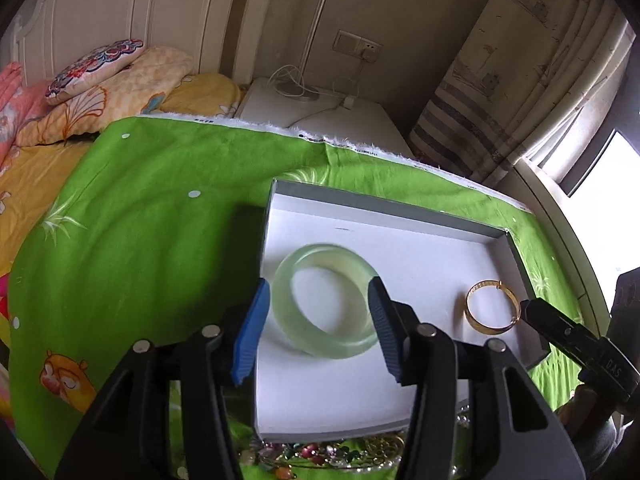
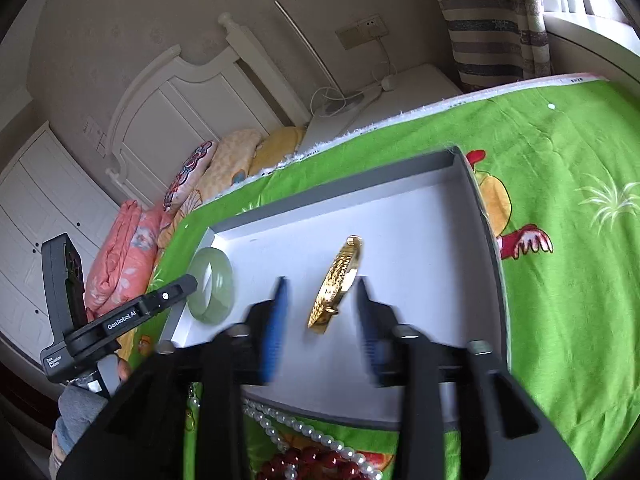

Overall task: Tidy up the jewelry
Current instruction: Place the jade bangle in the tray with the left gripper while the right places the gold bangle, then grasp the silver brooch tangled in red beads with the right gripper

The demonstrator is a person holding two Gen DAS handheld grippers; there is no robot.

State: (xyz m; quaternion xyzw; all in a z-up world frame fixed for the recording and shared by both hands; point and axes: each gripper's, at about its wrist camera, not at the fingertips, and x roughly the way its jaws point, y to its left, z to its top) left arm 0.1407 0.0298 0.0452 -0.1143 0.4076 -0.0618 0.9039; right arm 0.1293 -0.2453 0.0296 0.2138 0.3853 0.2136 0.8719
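While the gray-walled box [image 1: 400,208] leaves white floor free around both pieces, the left gripper [image 1: 316,336] stands open around the jade bangle [image 1: 326,306], pads not pressing; the right gripper [image 2: 320,320] stands open, the gold bangle [image 2: 336,284] between its fingers, untouched.

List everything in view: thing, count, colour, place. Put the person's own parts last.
Tray: one, white inside with grey walls, on the green cloth.
Jade bangle: one, pale green, in the tray, between the left jaws, untouched.
Gold bangle: one, gold, in the tray, between the right jaws, untouched.
Bead pile: pearls and red beads, on the cloth in front of the tray.
Cloth: one, green, over the bed.
Pillows: several, patterned, at the headboard.
Left hand-held gripper: black, blue pads, open.
Right hand-held gripper: same, open.
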